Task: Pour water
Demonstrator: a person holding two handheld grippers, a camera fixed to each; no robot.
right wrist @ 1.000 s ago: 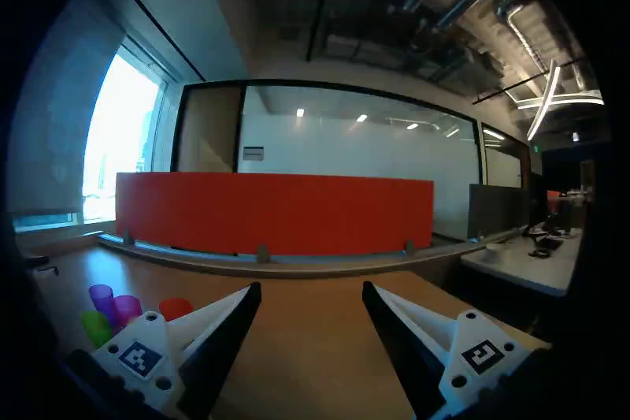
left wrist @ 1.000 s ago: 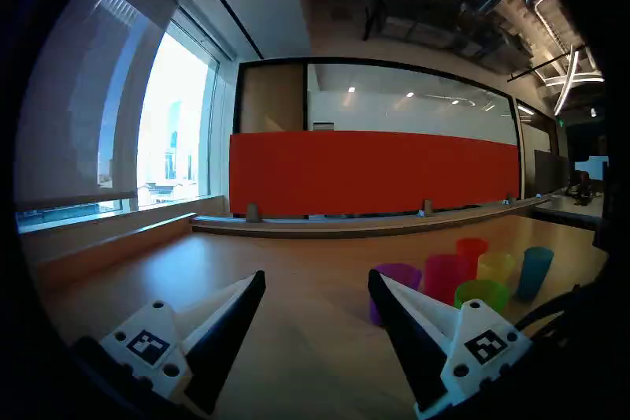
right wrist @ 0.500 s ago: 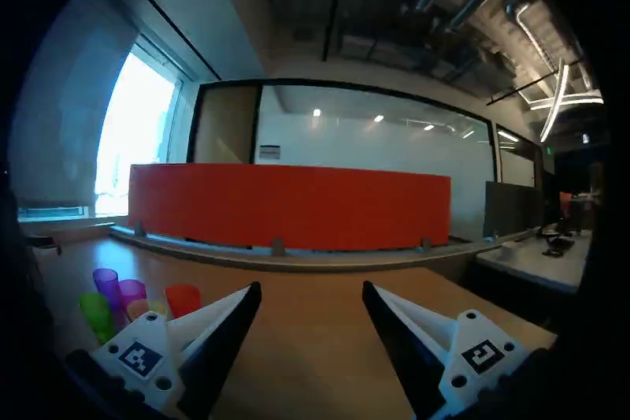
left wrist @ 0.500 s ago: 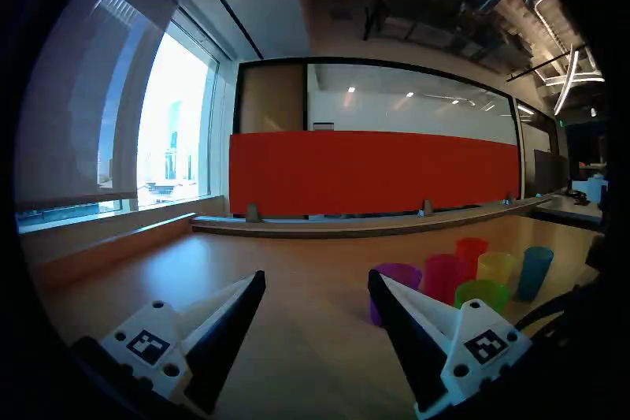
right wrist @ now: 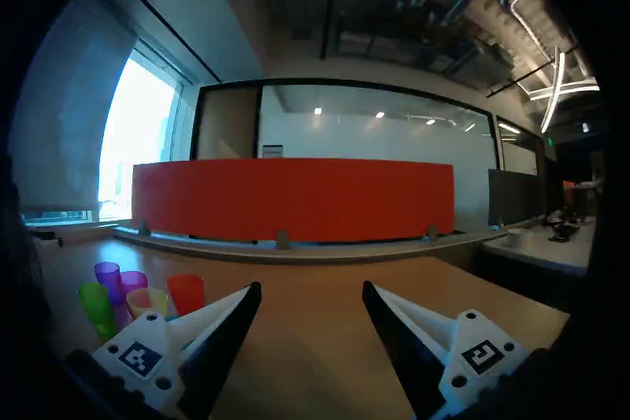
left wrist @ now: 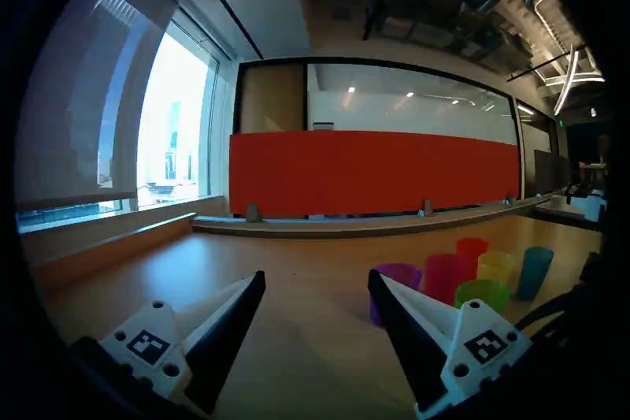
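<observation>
Several coloured plastic cups stand in a cluster on the wooden table [left wrist: 315,278]: a purple cup [left wrist: 400,278], a pink cup [left wrist: 443,276], a red cup [left wrist: 471,250], a yellow cup [left wrist: 496,266], a green cup [left wrist: 482,293] and a teal cup [left wrist: 535,271]. My left gripper [left wrist: 315,286] is open low over the table, left of the cluster, its right finger overlapping the purple cup. In the right gripper view the cluster sits at far left, with a green cup [right wrist: 96,308], a purple cup [right wrist: 107,276], a yellow cup [right wrist: 146,301] and a red cup [right wrist: 187,293]. My right gripper [right wrist: 311,294] is open, holding nothing.
An orange divider panel [left wrist: 370,172] runs along the table's far edge, on a curved rail. A bright window [left wrist: 169,144] and sill lie to the left. Another desk [right wrist: 543,243] with items stands at the right.
The right gripper's view has swung left and dropped, bringing more of the cup cluster into sight. The left gripper has stayed nearly still.
</observation>
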